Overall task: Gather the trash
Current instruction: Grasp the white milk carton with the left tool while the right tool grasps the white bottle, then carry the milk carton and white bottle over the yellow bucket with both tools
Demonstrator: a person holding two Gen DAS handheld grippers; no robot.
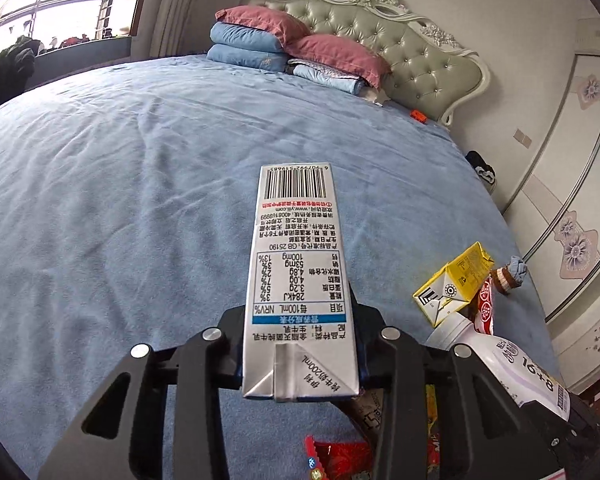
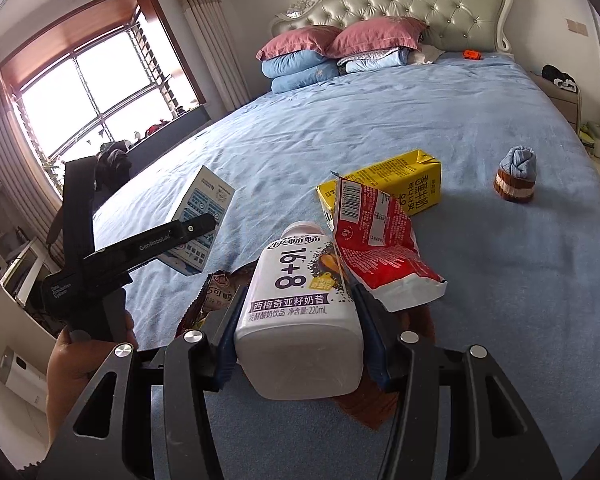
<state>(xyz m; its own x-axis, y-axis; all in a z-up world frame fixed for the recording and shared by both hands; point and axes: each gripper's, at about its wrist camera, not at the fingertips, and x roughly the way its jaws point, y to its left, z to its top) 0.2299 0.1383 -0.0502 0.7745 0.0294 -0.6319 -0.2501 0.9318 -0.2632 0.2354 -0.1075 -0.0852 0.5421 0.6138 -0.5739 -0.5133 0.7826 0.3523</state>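
Observation:
My left gripper (image 1: 300, 344) is shut on a white and blue milk carton (image 1: 296, 248), which points away over the blue bed (image 1: 120, 200). The right wrist view shows that carton (image 2: 202, 216) held above the sheet. My right gripper (image 2: 298, 320) is shut on a white "16+8" yogurt drink bottle (image 2: 296, 300), also visible at the left wrist view's lower right (image 1: 512, 360). Beyond the bottle a yellow carton (image 2: 384, 182) and a torn red wrapper (image 2: 376, 248) lie on the bed. A brown snack wrapper (image 2: 220, 292) lies under the bottle's left side.
A rolled blue and brown cloth bundle (image 2: 516, 178) sits on the bed to the right. Pillows and folded quilts (image 2: 340, 48) are stacked by the headboard, with a small orange object (image 2: 471, 54) near them. A person's hand (image 2: 84, 360) holds the left gripper's handle.

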